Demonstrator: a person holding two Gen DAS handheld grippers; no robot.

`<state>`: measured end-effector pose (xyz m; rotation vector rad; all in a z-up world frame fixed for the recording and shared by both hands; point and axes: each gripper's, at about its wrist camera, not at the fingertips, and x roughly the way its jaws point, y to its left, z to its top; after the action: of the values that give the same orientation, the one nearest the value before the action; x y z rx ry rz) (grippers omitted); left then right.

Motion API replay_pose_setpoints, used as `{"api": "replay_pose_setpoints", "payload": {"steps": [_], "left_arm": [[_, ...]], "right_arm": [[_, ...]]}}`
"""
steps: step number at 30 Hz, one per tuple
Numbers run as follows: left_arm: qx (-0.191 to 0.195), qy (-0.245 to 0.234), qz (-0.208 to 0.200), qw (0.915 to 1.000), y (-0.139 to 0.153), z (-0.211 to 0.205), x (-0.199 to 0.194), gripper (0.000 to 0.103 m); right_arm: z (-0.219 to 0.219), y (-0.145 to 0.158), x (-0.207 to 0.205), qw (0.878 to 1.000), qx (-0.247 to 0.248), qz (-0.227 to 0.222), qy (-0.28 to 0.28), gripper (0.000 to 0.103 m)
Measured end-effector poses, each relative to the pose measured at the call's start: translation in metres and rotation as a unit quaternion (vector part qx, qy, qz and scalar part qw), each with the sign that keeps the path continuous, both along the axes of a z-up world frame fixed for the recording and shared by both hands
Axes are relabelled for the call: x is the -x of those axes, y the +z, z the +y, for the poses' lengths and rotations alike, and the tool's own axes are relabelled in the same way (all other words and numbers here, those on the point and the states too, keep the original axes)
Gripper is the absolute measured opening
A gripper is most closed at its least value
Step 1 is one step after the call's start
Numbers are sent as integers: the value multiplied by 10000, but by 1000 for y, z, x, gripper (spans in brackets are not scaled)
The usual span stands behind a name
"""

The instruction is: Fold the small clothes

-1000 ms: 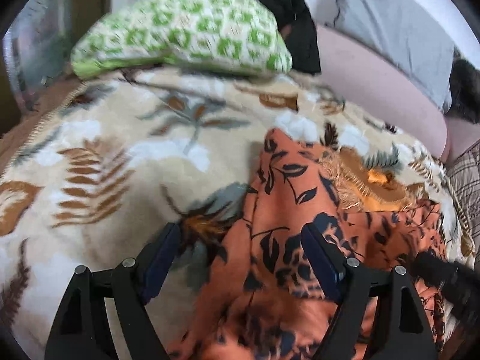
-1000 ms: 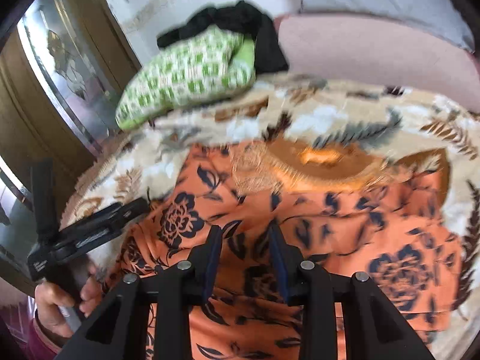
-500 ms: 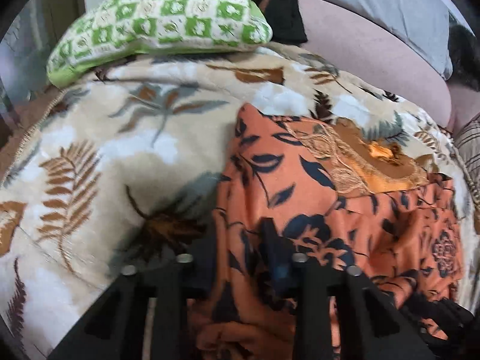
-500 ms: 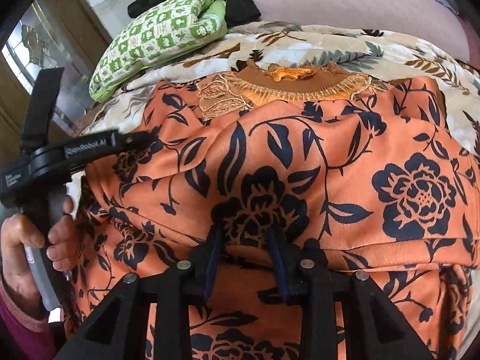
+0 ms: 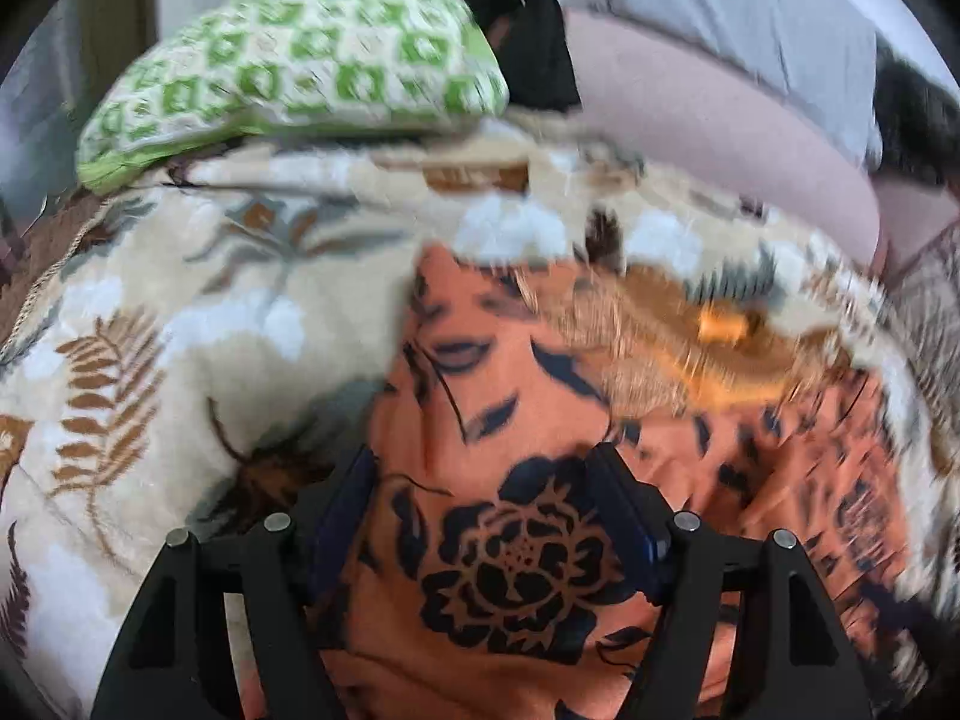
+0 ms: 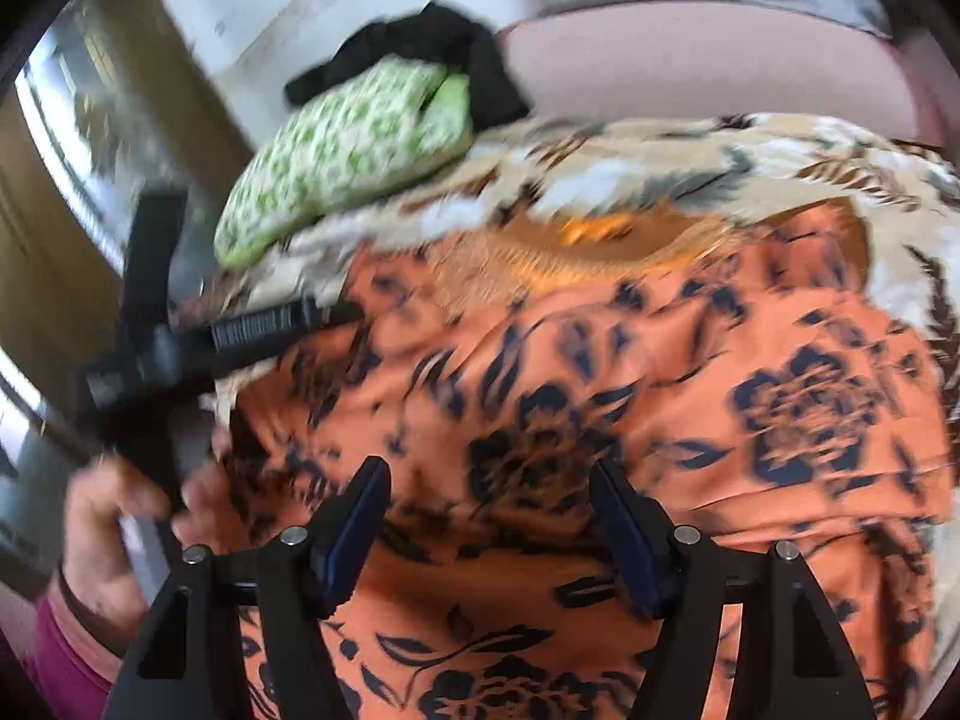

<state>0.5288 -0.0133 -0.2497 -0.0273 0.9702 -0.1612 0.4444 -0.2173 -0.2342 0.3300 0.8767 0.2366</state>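
An orange garment (image 5: 510,396) with a dark floral print and a gold embroidered neckline lies on a leaf-patterned blanket (image 5: 180,312). My left gripper (image 5: 483,480) hangs just over its left part. The jaws are opening, and the cloth below lies loose, untouched by the pads. In the right wrist view the garment (image 6: 660,396) fills the middle. My right gripper (image 6: 489,492) is over its near part, jaws also opening, nothing pinched. The left gripper (image 6: 324,318) shows at the garment's left edge, its handle in a hand (image 6: 102,516).
A green-and-white pillow (image 5: 300,66) lies at the blanket's far end with black cloth (image 5: 528,30) behind it. A pink bolster (image 5: 720,132) and a grey pillow (image 5: 750,6) line the far right. Wooden doors (image 6: 54,228) stand to the left.
Half a second ago both grippers were shut on folds of the orange garment. Both have let go and stand open, and the cloth has settled on the blanket.
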Motion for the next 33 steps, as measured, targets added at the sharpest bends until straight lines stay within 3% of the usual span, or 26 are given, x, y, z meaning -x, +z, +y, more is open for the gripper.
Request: {"api": "replay_pose_setpoints", "payload": {"steps": [1,3,4,5,6,9,12,15,17,19,21,23,26,31,33], "left_arm": [[-141,23,59,9999,-6,-3,-1,72],[-334,62,1,9994,-8,-5,-2,46],[-362,72,-47,9993,-6,-5,-2,39],[-372,140,-86,9992,-3,-2,-1,19],[-371,191,-110,9991,-1,1,-1,15],[190,377,-112,9990,2,21,-1,12],[268,609,-306,9973,11,36,0,11],[485,945,-480,9932,23,64,0,11],[694,1253,-419,9888,22,88,-1,9],[752,1488,-360,9853,19,103,-2,6],[856,1389,-153,9865,12,105,-6,6],[541,1321,-40,9898,7,94,-7,7],[336,1297,-208,9908,19,86,-3,8],[-247,1369,-1453,9796,68,76,30,10],[-223,1163,-1678,9787,76,70,37,19]], "right_arm": [[-6,3,0,10000,6,-43,-72,72],[-24,7,0,9991,75,-51,-406,72],[-30,7,2,9986,58,-35,-523,72],[-35,8,3,9982,7,-35,-606,72],[-38,8,2,9979,-16,-28,-653,72],[-37,3,-2,9976,186,96,-658,72],[-36,-2,-7,9967,234,131,-771,70],[-41,-5,-8,9960,286,119,-842,58],[-44,-5,-4,9954,297,134,-896,55],[-48,-5,-6,9953,291,131,-914,38],[-55,-7,-10,9947,315,151,-972,38],[-60,-13,-14,9941,285,220,-1027,38],[-70,-43,-32,9906,228,960,-944,38],[-82,-13,-29,9934,268,479,-1011,37],[-93,-7,-33,9910,283,490,-1211,37]]}}
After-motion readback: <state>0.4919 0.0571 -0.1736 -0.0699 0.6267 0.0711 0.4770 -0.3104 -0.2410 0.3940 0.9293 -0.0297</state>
